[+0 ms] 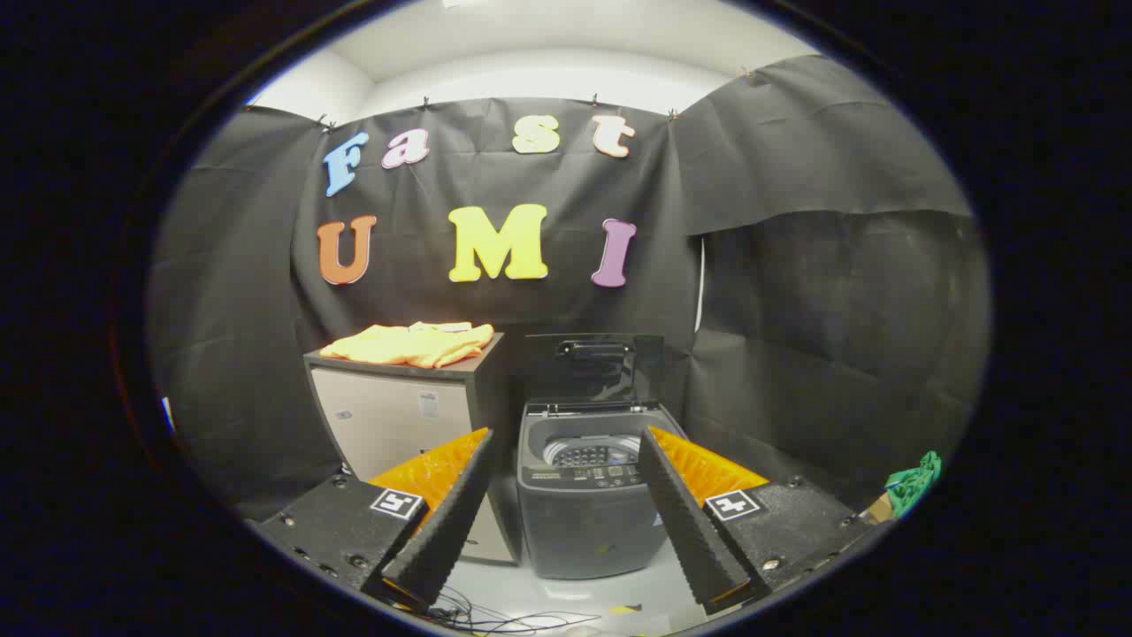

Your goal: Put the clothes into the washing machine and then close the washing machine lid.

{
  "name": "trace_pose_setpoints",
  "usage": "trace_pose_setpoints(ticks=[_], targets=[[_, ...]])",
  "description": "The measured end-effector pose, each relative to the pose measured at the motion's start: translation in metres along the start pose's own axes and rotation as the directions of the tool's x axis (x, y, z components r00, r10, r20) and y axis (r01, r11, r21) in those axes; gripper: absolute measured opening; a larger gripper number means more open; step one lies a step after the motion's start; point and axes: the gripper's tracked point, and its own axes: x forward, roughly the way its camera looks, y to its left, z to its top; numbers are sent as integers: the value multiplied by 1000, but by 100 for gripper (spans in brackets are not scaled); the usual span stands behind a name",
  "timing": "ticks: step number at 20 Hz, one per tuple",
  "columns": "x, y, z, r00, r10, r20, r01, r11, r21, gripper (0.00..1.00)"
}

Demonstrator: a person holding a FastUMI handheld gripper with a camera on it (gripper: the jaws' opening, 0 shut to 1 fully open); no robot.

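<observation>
A yellow garment (414,343) lies folded on top of a low cabinet (402,411), beyond my left finger. To the cabinet's right stands a small grey top-loading washing machine (588,513), seen between my fingers and some way ahead. Its dark lid (592,367) stands raised at the back and the drum opening (591,453) shows. My gripper (566,447) is open, with nothing between its fingers, well short of both the garment and the machine.
Black cloth walls close the booth behind and on both sides. A green cloth (915,482) lies low at the far right. Loose cables (504,615) trail on the pale floor just under my fingers.
</observation>
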Motion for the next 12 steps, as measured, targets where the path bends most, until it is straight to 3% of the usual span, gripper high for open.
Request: trace_pose_setpoints(ticks=[12], targets=[[-17,0,-6,1000,-2,-12,2,1000,19,100]])
